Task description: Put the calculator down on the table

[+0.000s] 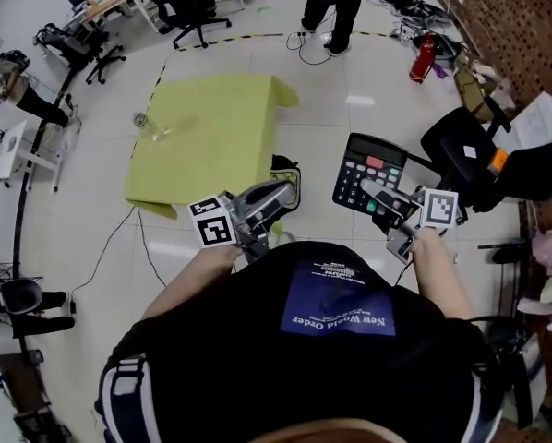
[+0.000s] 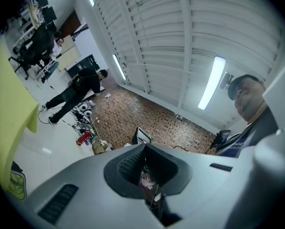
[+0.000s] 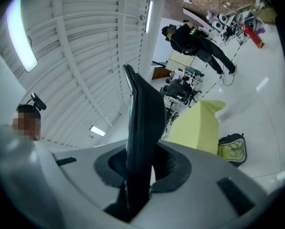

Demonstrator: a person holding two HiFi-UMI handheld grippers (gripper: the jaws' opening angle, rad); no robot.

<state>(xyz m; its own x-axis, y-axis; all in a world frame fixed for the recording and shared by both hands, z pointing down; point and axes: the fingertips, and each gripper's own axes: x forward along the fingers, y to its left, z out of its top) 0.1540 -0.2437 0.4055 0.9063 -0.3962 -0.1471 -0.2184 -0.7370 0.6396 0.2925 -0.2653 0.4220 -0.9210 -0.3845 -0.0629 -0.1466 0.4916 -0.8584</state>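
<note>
**Item 1. Calculator**. Black desk model with a grey, red and green keypad. It is carried in the air over the white floor, to the right of the table and well apart from it. It has not yet been set down. The keys are turned upward in the head view, a hold judged to suit laying it flat.

**Item 2. Right gripper**. The fingers are clamped on the calculator's near edge. In the right gripper view the body is seen edge-on, rising from between the pads. Only one edge is held and most of the body overhangs, so a swing about the pads is judged possible.

**Item 3. Left gripper**. The fingers are drawn together with nothing between them. It is held in front of the person's body, near the table's near corner. It is judged to be kept idle, one grip being enough for a light, flat object.

**Item 4. Table**. It is covered with a yellow-green cloth, and a clear bottle is noted near its left edge. The open cloth is judged the likely landing place.

**Item 5. Bag**. It is set on the floor against the table's near right corner.
</note>
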